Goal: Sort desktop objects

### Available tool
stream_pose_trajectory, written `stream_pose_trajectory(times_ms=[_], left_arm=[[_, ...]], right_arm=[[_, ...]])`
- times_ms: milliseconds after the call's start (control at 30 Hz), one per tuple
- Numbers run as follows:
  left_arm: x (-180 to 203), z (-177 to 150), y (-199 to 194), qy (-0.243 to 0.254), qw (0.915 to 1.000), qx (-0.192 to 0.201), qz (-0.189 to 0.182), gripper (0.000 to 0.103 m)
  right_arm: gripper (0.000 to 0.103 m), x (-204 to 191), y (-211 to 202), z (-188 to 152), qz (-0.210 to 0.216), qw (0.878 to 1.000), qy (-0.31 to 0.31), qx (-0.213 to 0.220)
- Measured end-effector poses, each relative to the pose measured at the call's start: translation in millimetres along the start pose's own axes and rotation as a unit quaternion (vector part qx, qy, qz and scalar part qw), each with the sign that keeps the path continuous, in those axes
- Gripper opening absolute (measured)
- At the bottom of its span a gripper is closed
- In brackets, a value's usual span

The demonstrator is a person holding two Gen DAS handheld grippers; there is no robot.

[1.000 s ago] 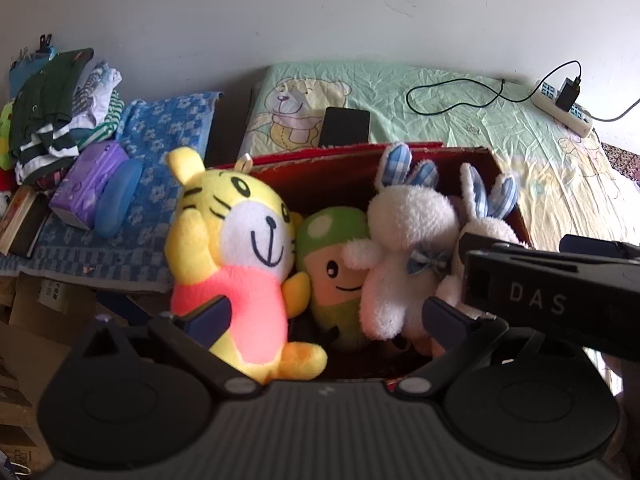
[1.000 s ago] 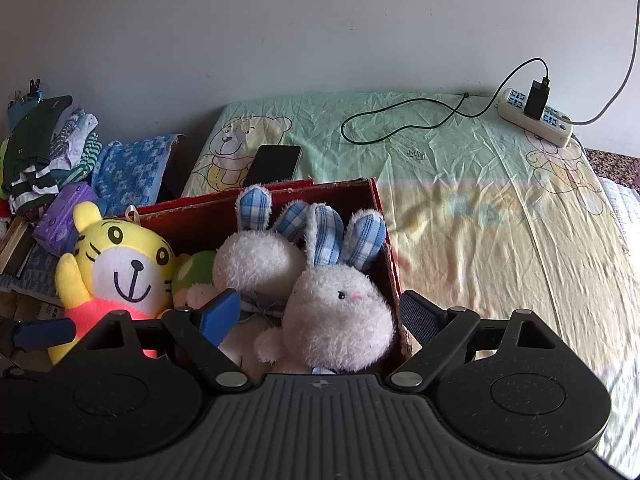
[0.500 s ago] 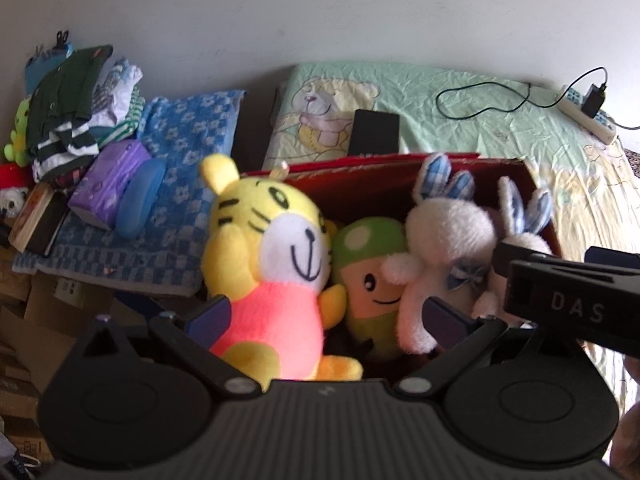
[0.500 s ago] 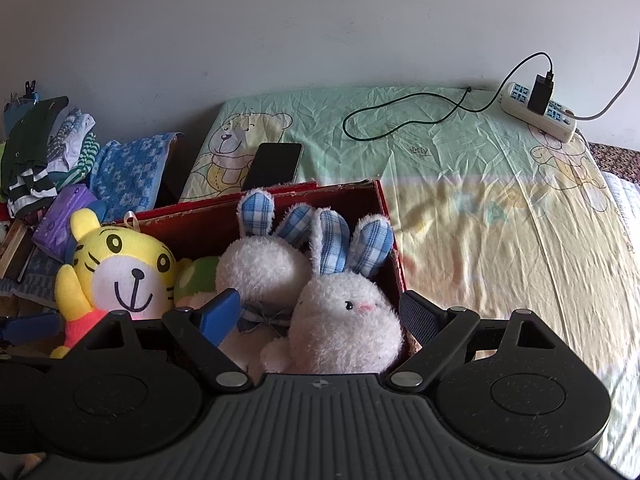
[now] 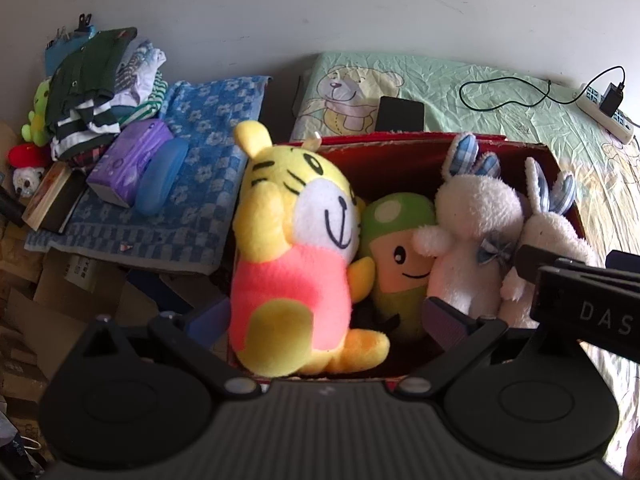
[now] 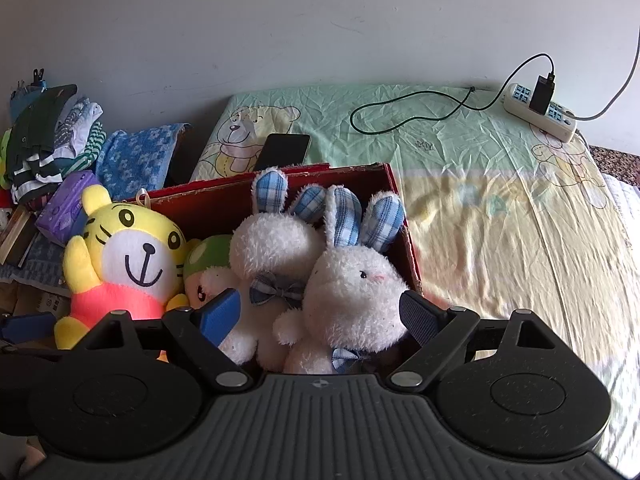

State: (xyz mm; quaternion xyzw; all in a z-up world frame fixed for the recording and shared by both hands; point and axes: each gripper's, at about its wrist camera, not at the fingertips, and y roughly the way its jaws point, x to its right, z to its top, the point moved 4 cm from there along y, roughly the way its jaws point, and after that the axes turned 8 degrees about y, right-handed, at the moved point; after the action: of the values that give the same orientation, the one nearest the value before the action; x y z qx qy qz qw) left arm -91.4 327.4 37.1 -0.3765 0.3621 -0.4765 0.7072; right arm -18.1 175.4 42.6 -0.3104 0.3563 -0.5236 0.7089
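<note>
Inside the red box (image 6: 280, 192) sit your four plush toys: tiger (image 5: 296, 256) at its left end, mushroom (image 5: 400, 264) beside it, two rabbits (image 6: 352, 284) rightward. Your left gripper (image 5: 324, 318) and right gripper (image 6: 320, 312) hang spread wide before the box, holding nothing.

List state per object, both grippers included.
Left gripper: open, empty.
Right gripper: open, empty.
Red cardboard box: open, holding four toys.
Yellow tiger plush: upright in box.
Black phone: flat, screen dark.
White power strip: black charger plugged in.
</note>
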Motion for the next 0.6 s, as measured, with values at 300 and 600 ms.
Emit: stream_pose_trajectory(times_ms=[300, 600], left_arm=[[1.6, -6.1, -1.9, 0.003, 0.9999, 0.009, 0.003, 0.102], [1.0, -7.2, -5.4, 0.002, 0.9999, 0.015, 0.008, 0.102]], right_arm=[[0.089, 5.9, -4.5, -7.5, -0.004, 1.0, 0.009, 0.006], [0.089, 4.7, -7.3, -7.6, -0.005, 1.0, 0.005, 0.013]])
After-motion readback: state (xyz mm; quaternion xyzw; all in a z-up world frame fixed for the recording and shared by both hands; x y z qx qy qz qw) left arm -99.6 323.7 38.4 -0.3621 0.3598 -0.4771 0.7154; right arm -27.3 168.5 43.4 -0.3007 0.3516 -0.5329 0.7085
